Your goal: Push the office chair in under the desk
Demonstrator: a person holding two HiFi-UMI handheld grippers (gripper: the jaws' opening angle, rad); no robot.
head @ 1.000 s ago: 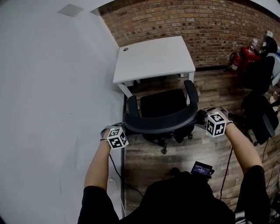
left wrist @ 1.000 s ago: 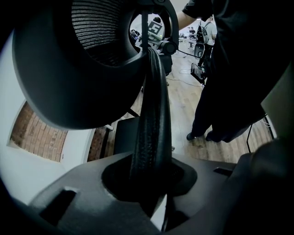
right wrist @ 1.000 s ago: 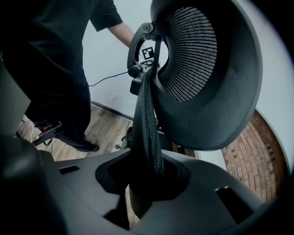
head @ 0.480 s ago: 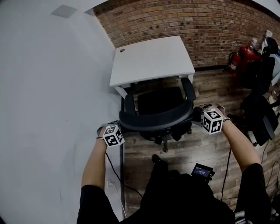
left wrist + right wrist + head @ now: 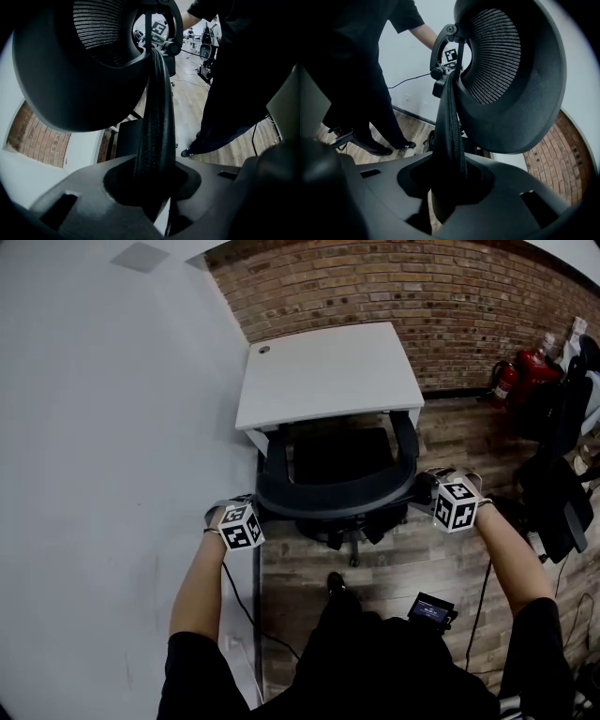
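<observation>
The black office chair (image 5: 336, 491) faces the white desk (image 5: 328, 371), and the front of its seat is hidden under the desktop. My left gripper (image 5: 257, 513) is shut on the left edge of the curved backrest. My right gripper (image 5: 425, 492) is shut on the right edge. In the left gripper view the backrest's padded rim (image 5: 153, 122) runs straight down between the jaws of the left gripper (image 5: 152, 190), with the mesh headrest (image 5: 84, 61) above. The right gripper view shows the same rim (image 5: 449, 131) clamped in the right gripper (image 5: 447, 183), under the headrest (image 5: 511, 79).
A white wall (image 5: 112, 474) runs along the left, close to the desk and the chair's left armrest. A brick wall (image 5: 422, 287) stands behind the desk. A red fire extinguisher (image 5: 511, 376) and another dark chair (image 5: 553, 484) stand at the right. Cables lie on the wood floor.
The chair has rolled forward toward the desk, so more of its seat now lies under the desktop. Both grippers have moved forward with the backrest, still clamped on it.
</observation>
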